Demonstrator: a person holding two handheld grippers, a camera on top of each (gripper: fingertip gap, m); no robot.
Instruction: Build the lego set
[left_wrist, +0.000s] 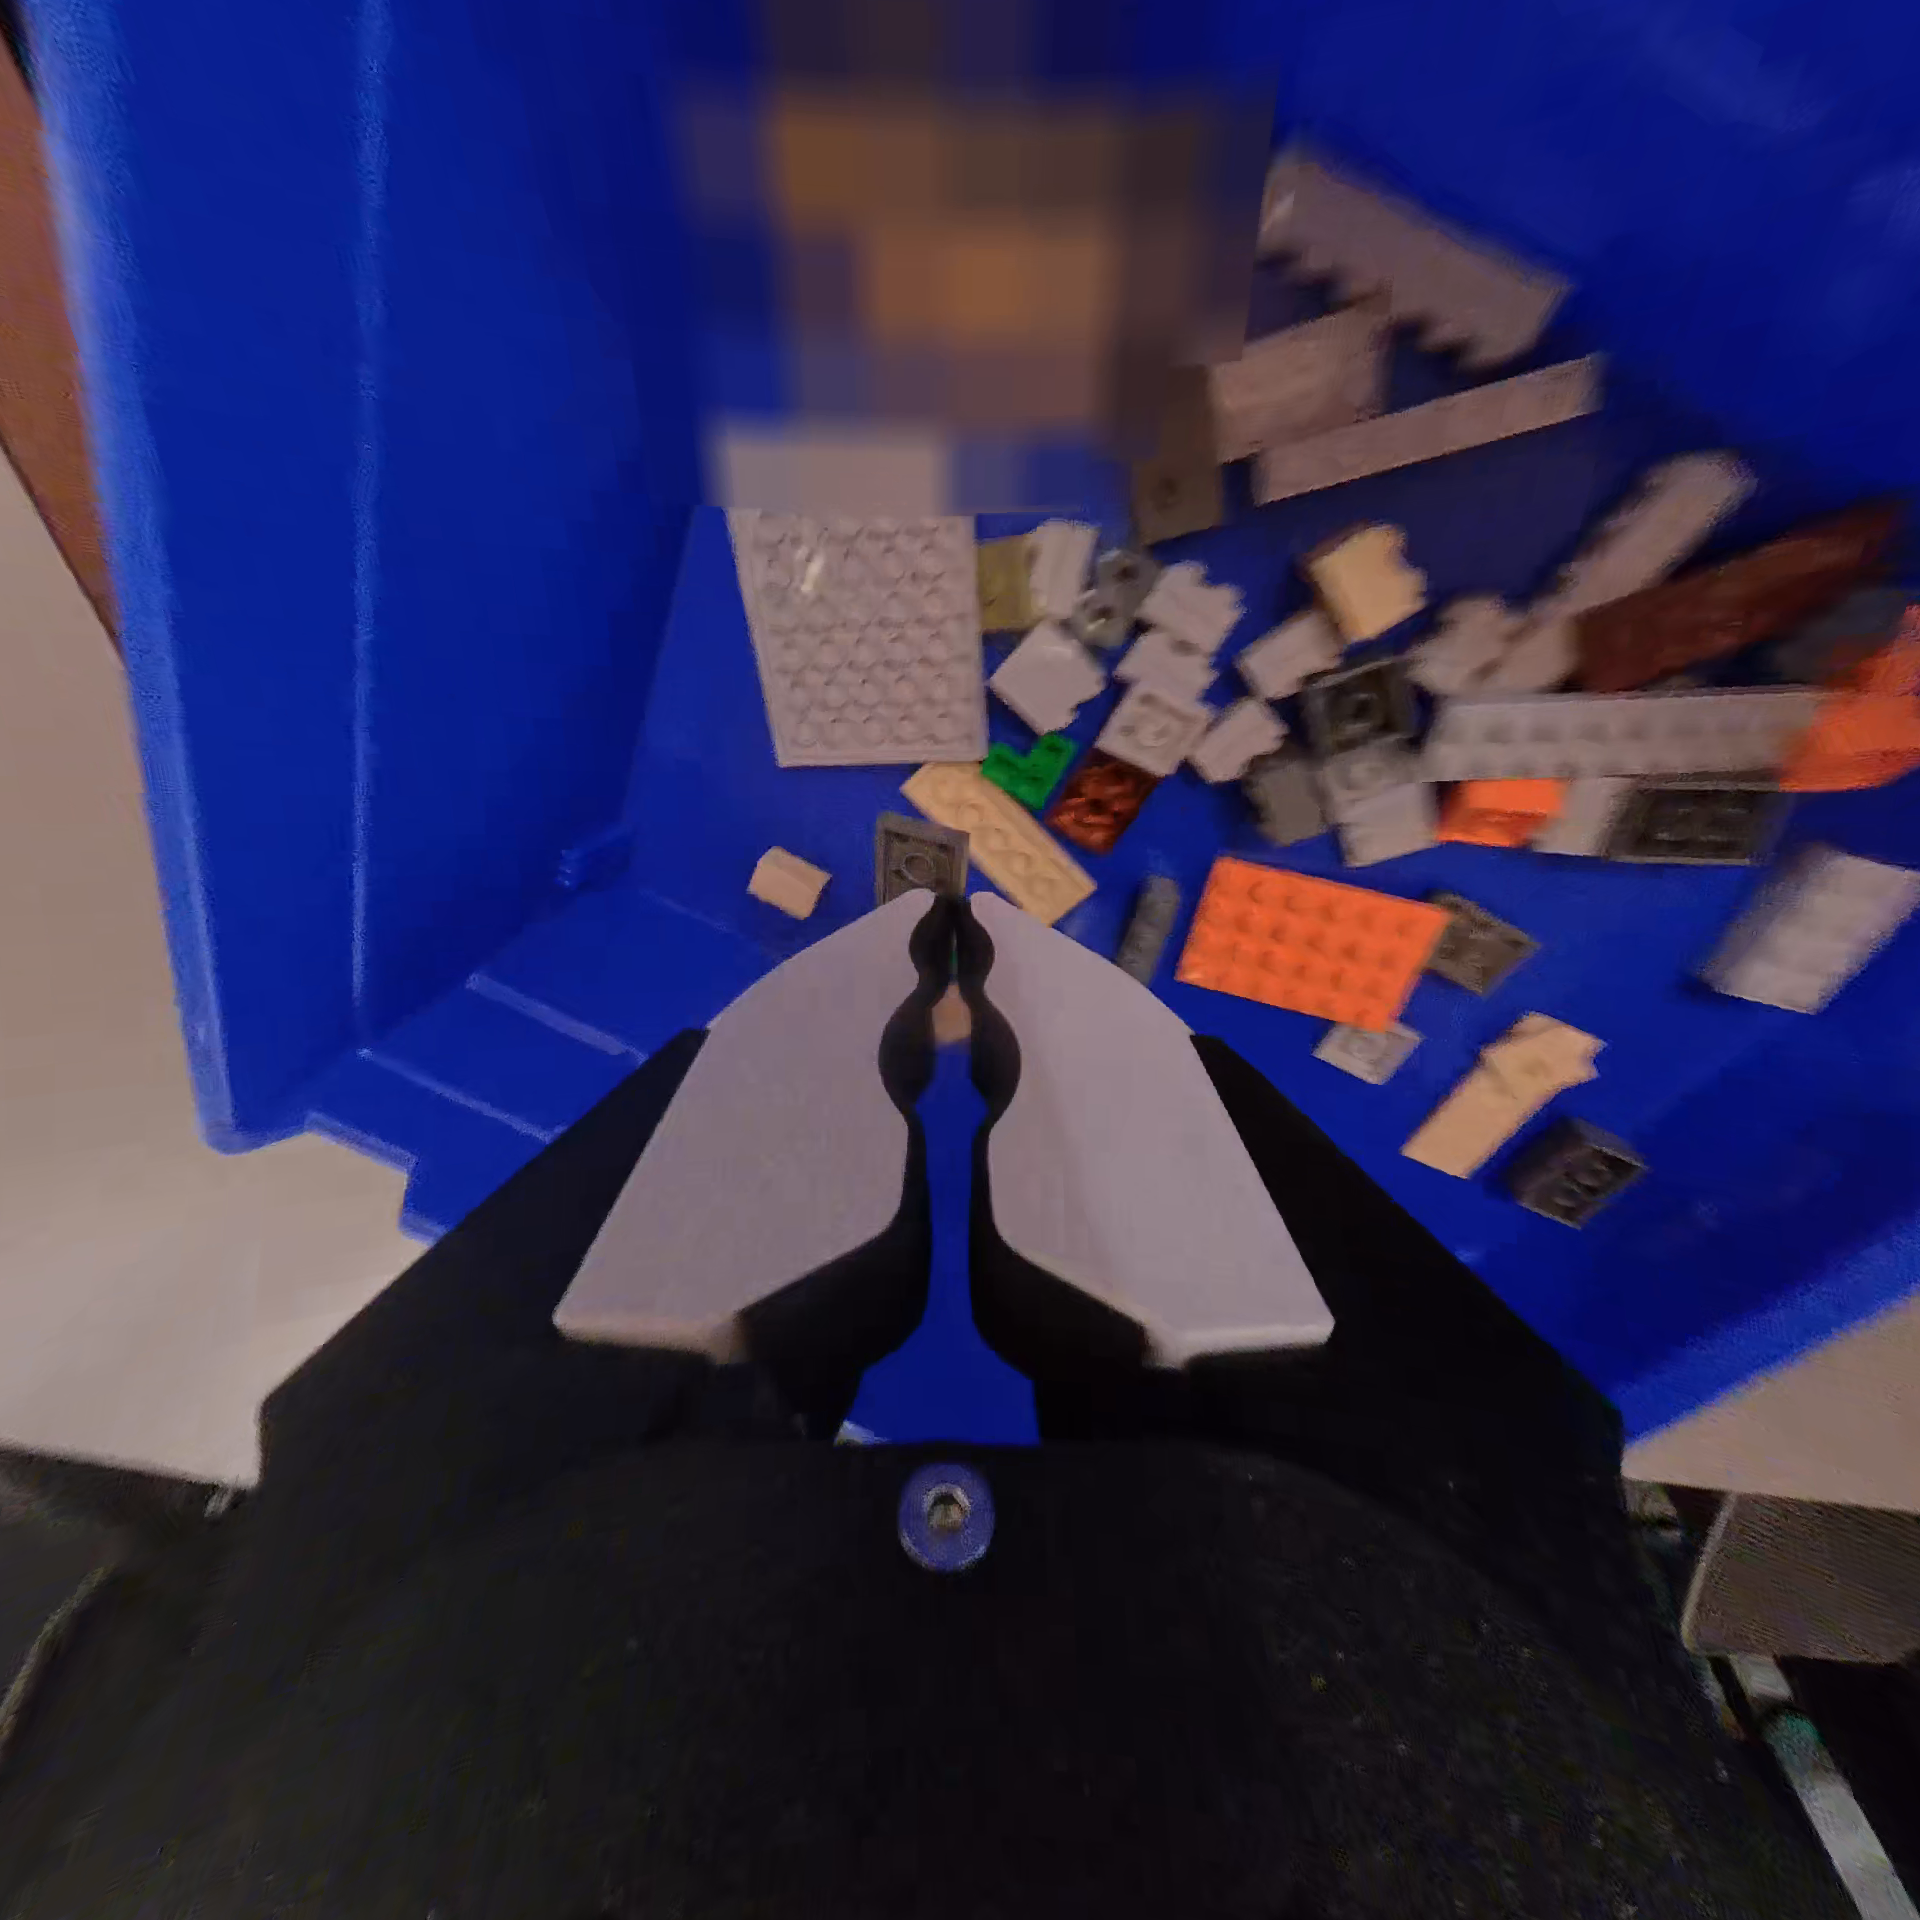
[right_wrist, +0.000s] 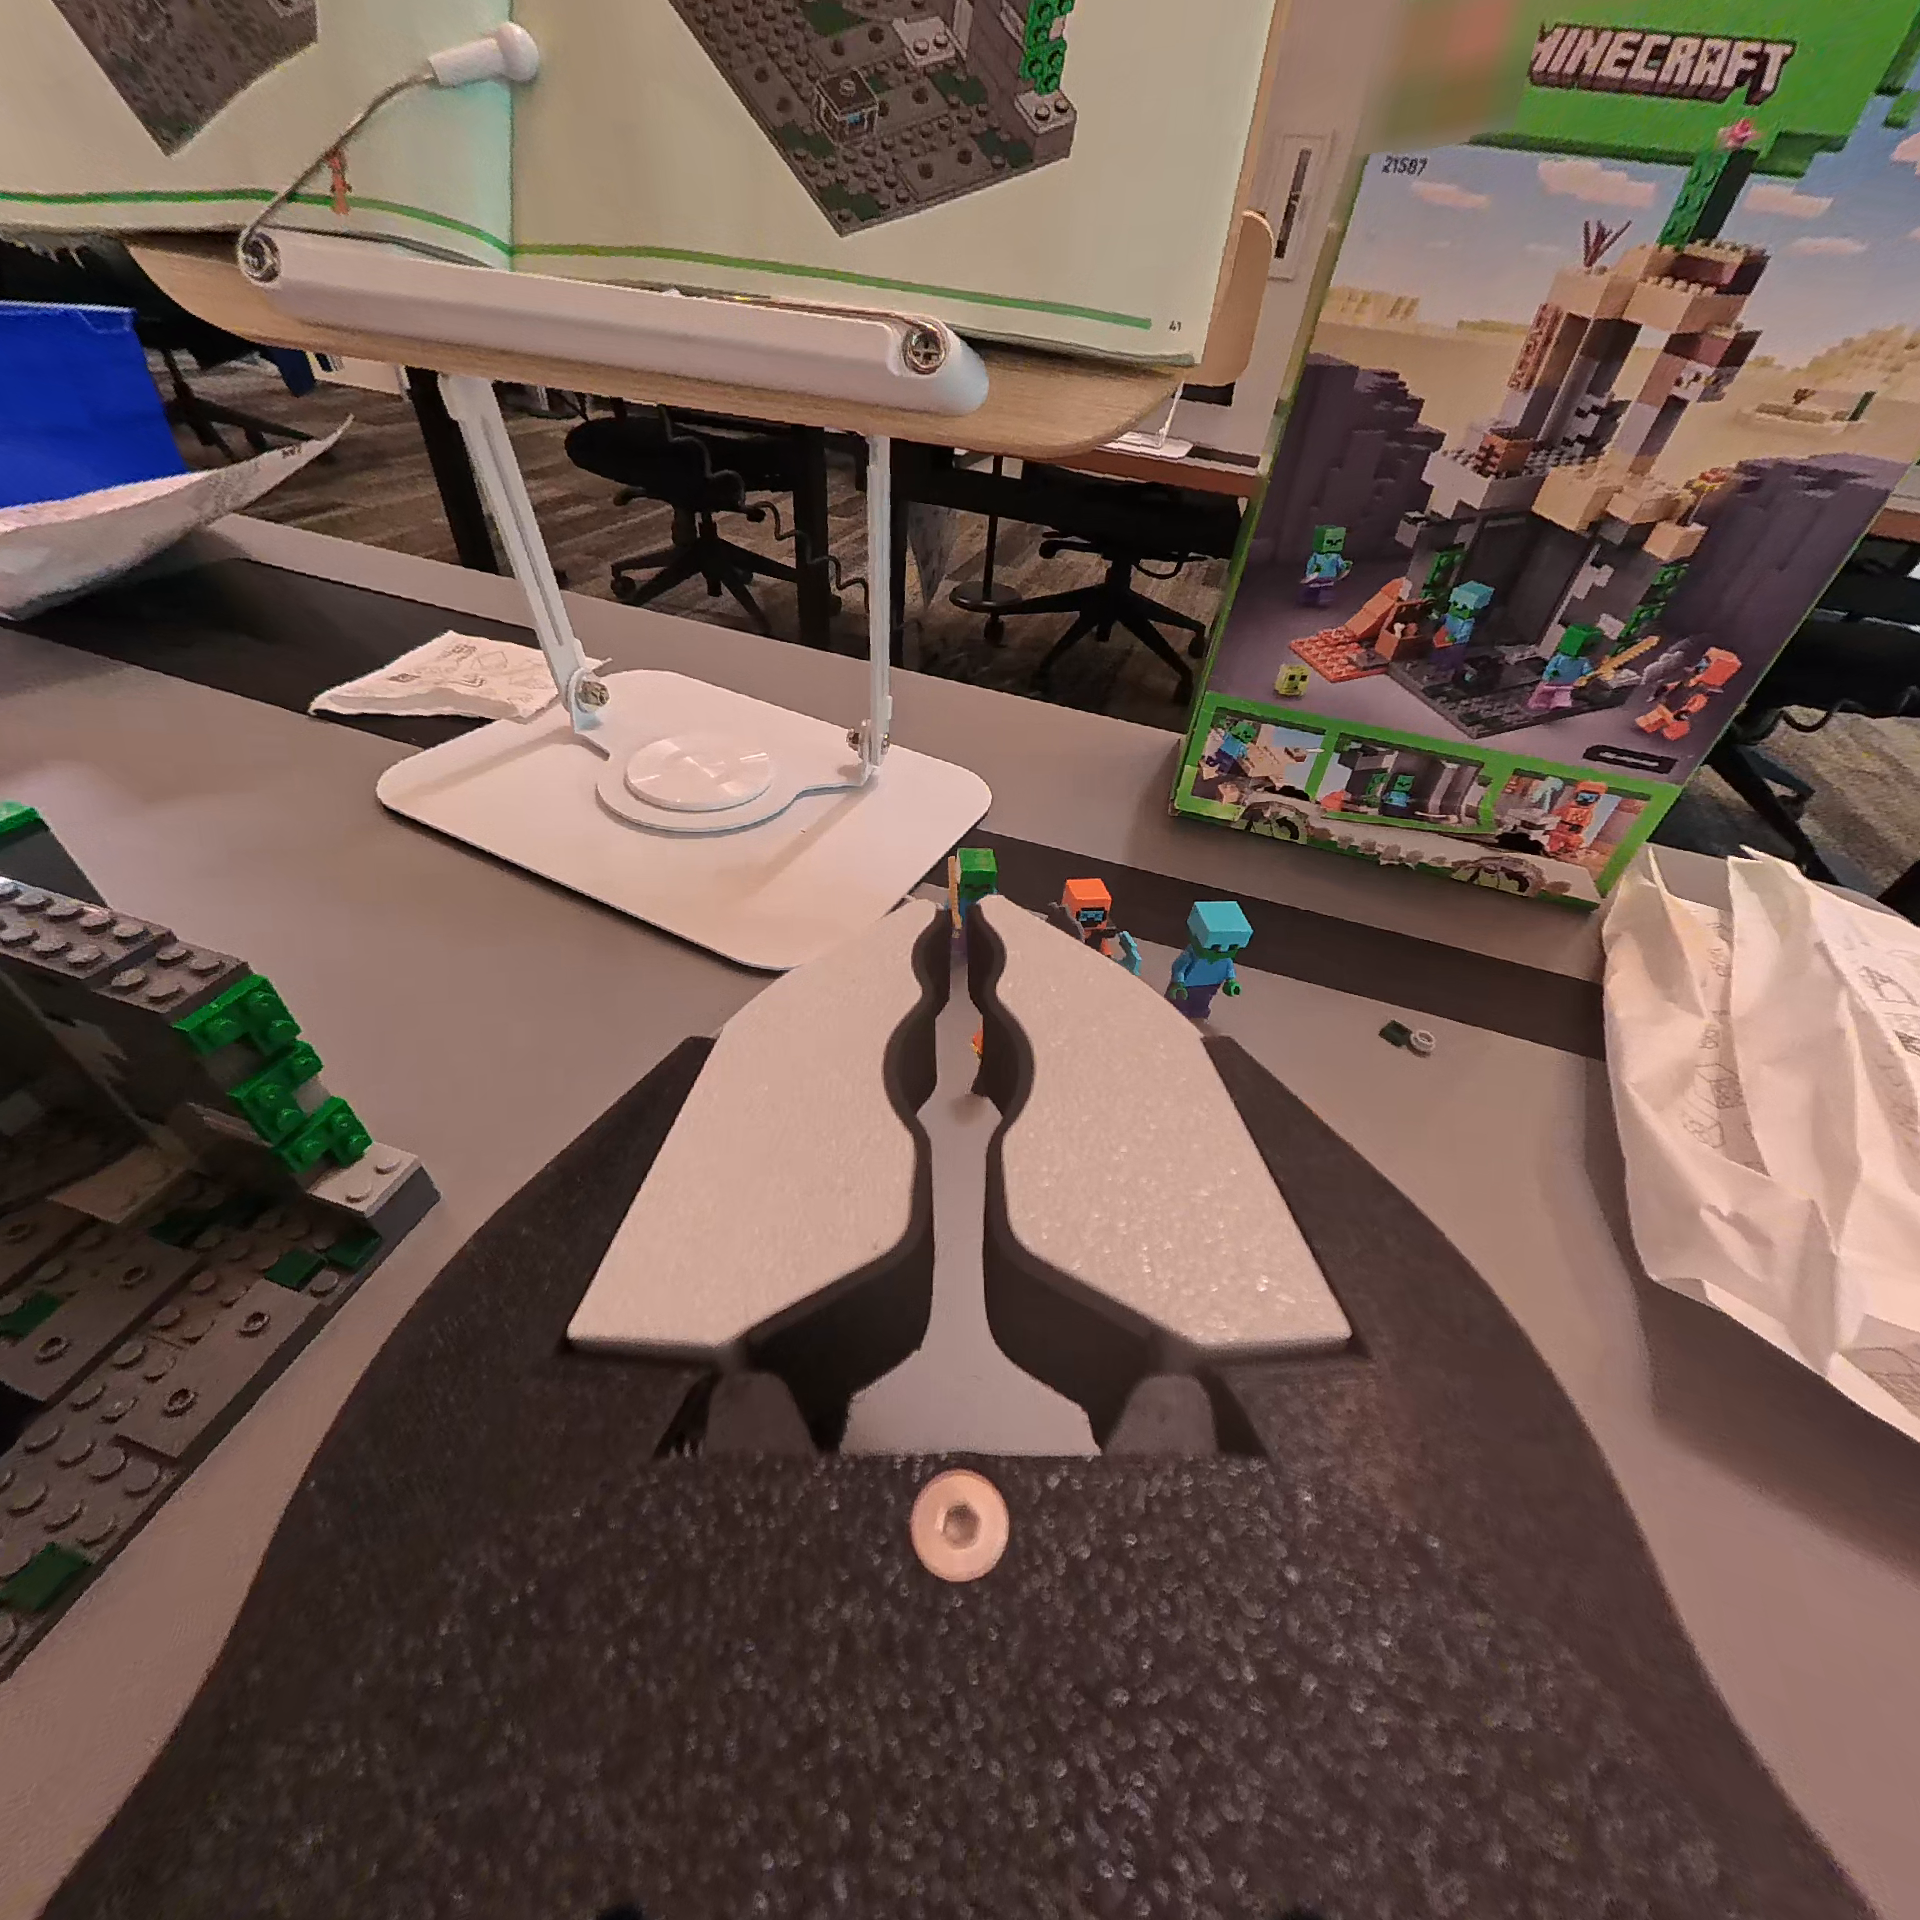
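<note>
In the left wrist view my left gripper (left_wrist: 948, 916) is shut on a small dark grey plate (left_wrist: 918, 858) that sticks out past the fingertips. It hangs over a blue bin (left_wrist: 499, 582) of loose bricks, with a light grey studded plate (left_wrist: 862, 634), a tan plate (left_wrist: 997, 840) and an orange plate (left_wrist: 1307, 940) below it. In the right wrist view my right gripper (right_wrist: 966, 940) is shut and empty above the grey table (right_wrist: 582, 997). The partly built grey and green model (right_wrist: 156, 1174) stands to its left.
An instruction book lies on a white stand (right_wrist: 686, 800) straight ahead. Three minifigures, green (right_wrist: 975, 878), orange (right_wrist: 1089, 914) and cyan (right_wrist: 1210, 951), stand just past the right fingertips. The set's box (right_wrist: 1507, 540) is at the back right, and crumpled paper bags (right_wrist: 1766, 1122) lie at the right.
</note>
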